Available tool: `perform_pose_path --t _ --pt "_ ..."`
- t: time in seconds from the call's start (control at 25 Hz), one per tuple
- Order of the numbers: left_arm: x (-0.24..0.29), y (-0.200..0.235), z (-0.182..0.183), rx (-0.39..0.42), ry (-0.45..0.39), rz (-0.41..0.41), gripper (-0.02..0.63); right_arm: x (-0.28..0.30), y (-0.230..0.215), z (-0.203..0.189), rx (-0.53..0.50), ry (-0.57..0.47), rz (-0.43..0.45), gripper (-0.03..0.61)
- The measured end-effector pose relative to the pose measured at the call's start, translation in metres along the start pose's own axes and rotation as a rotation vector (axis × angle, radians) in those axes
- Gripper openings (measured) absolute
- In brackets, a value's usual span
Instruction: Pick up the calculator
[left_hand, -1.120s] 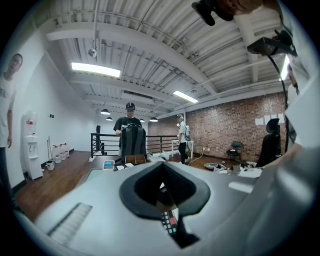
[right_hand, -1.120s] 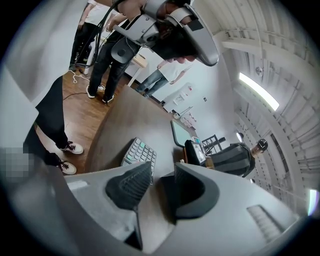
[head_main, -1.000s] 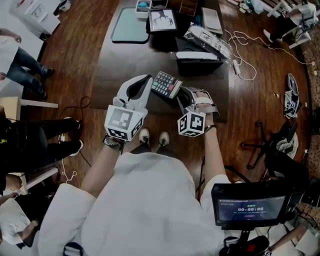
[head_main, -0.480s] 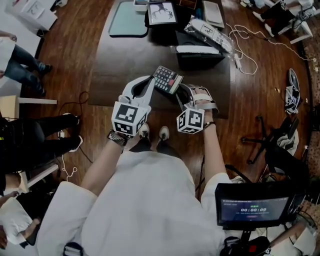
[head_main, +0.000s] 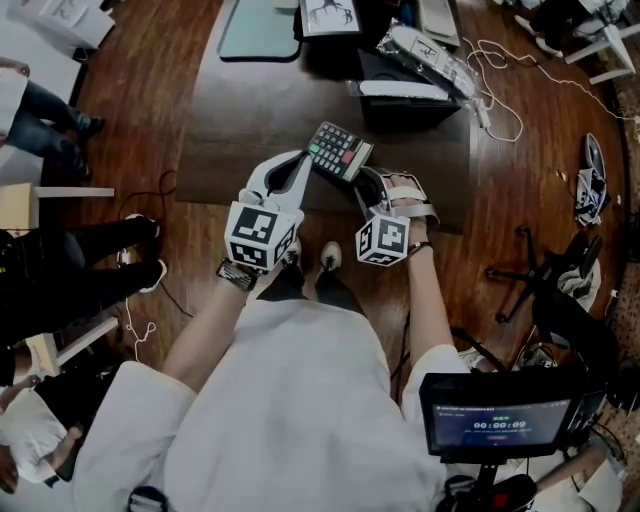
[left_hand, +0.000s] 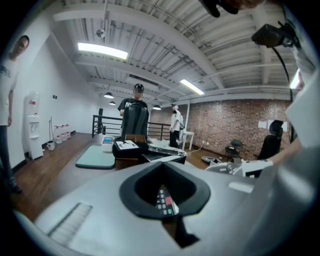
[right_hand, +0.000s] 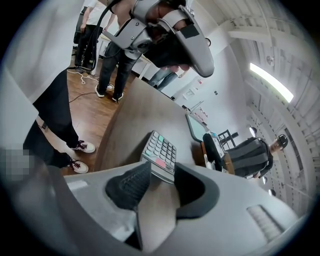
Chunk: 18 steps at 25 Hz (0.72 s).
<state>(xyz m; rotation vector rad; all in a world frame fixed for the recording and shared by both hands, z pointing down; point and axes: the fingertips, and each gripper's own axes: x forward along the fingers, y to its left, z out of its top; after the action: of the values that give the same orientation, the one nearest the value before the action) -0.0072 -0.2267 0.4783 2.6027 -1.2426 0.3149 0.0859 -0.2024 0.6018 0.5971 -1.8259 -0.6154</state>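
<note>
The calculator (head_main: 338, 150), dark with grey keys and a red and a green key, hangs tilted just above the dark table's (head_main: 250, 120) near edge. My right gripper (head_main: 364, 188) is shut on its near end. In the right gripper view, the calculator (right_hand: 161, 151) sits between the two black pads of this gripper (right_hand: 159, 182). My left gripper (head_main: 302, 160) is shut with nothing in it, its tips right beside the calculator's left edge. In the left gripper view, the keys of the calculator (left_hand: 165, 202) show through the hollow behind that gripper's (left_hand: 161, 165) meeting tips.
Beyond the calculator stand a black box (head_main: 410, 100), a plastic-wrapped item (head_main: 430, 55), a green tray (head_main: 258, 30) and a framed picture (head_main: 330, 12). People's legs (head_main: 100, 260) are at the left. On the right are floor cables (head_main: 500, 90), a chair base (head_main: 530, 275) and a monitor (head_main: 495, 415).
Both grippers have sunk a little toward the table, the calculator staying in the right one. The left gripper has dropped and rolled slightly beside it.
</note>
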Motion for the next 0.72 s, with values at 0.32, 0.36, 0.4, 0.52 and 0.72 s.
perform_pose_path --t 0.32,0.36,0.4,0.52,0.72 --pt "0.002 0.009 -0.011 -0.023 0.027 0.019 0.006 0.011 0.012 -0.002 0.012 -0.007 0.042 0.166" --pt "0.001 0.010 -0.011 -0.025 0.030 0.021 0.006 0.013 0.013 -0.002 0.008 -0.007 0.048 0.169" --pt "0.001 0.010 -0.012 -0.027 0.032 0.022 0.006 0.014 0.015 -0.002 0.005 -0.008 0.053 0.172" --pt "0.002 0.011 -0.016 -0.031 0.042 0.024 0.006 0.018 0.018 -0.002 -0.004 -0.010 0.061 0.173" --pt "0.000 0.010 -0.025 -0.038 0.061 0.021 0.006 0.024 0.027 -0.003 -0.027 -0.009 0.068 0.175"
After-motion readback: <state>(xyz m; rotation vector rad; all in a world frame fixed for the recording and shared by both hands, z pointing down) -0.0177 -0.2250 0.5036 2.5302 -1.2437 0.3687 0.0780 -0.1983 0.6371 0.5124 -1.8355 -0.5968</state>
